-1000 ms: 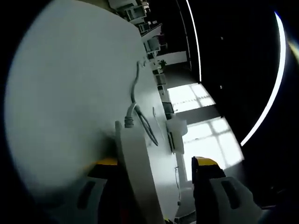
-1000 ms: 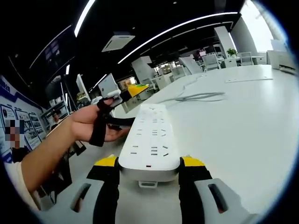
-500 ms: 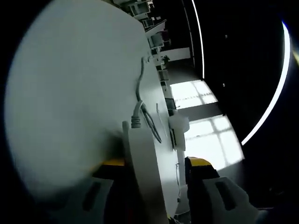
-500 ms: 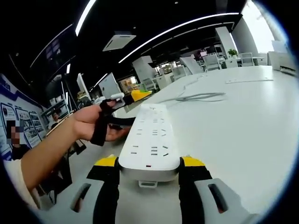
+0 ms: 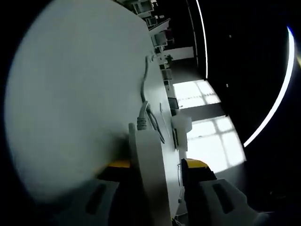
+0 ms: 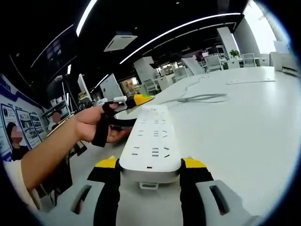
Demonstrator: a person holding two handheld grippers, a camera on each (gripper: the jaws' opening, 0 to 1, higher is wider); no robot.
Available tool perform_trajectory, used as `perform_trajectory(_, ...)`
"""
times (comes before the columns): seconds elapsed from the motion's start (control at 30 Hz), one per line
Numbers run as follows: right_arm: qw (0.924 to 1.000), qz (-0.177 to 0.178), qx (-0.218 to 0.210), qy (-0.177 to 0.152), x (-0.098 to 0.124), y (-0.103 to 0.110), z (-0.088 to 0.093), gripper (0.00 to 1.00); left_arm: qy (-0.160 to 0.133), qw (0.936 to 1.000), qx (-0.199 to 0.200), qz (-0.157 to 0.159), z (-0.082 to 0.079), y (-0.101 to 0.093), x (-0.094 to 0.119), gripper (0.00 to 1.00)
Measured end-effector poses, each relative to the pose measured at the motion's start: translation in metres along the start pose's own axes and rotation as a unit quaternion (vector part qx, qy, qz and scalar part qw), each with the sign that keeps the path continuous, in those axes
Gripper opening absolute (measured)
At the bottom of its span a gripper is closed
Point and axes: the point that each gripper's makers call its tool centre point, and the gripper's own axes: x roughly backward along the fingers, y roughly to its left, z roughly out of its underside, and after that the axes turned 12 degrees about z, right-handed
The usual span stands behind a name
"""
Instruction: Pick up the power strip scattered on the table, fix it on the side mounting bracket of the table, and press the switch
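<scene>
Left gripper (image 5: 157, 165) brackets the long white plastic power strip (image 5: 149, 174) edge-on, contact unclear, grey cord (image 5: 145, 89) trailing over the white table (image 5: 70, 94). Right gripper (image 6: 149, 165) clamps the strip's near end just above the tabletop, a hand (image 6: 96, 123) alongside.

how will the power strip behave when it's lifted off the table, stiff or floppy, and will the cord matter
The power strip looks like a rigid plastic bar, so it should probably stay straight with the right gripper clamped across one end. The cord trails loosely over the table, so it will likely flop and drag. The smooth casing may slip a little.
</scene>
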Motion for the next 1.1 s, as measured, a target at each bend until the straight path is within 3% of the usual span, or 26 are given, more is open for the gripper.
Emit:
perform_trajectory(0.6, 1.0, -0.002, 0.002, 0.004, 0.0, 0.0, 0.001, 0.45, 0.007, 0.9998, 0.01, -0.015, -0.003, 0.01, 0.001, 0.32)
perform_trajectory(1.1, 0.9998, 0.004, 0.02, 0.006, -0.001, -0.001, 0.001, 0.46, 0.01, 0.9997, 0.005, -0.022, 0.004, 0.01, 0.003, 0.29)
